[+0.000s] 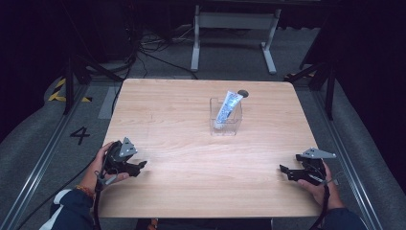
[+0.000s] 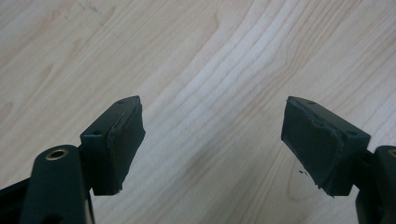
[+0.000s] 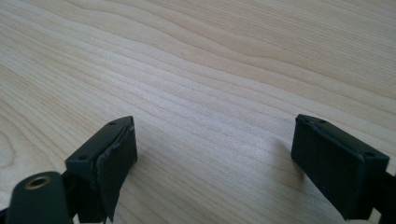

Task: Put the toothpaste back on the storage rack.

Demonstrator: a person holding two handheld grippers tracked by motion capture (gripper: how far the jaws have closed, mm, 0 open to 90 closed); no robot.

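Observation:
A white and blue tube [image 1: 227, 107] leans inside a clear plastic box [image 1: 225, 125] right of the middle of the wooden table [image 1: 191, 148]. My left gripper [image 1: 141, 165] rests near the table's front left, held in a hand, well short of the box. In the left gripper view its jaws stand apart over bare wood, the left gripper [image 2: 212, 140] open and empty. My right gripper [image 1: 283, 170] lies near the front right edge, jaws pointing left. The right gripper [image 3: 215, 158] is open too, with only wood grain between its pads [image 3: 114, 163].
A small dark round spot [image 1: 243, 93] sits on the table just behind the box. Beyond the far edge stand a white table frame [image 1: 233, 33] and loose cables [image 1: 143, 52] on grey carpet. A floor mark "4" [image 1: 79, 135] lies at the left.

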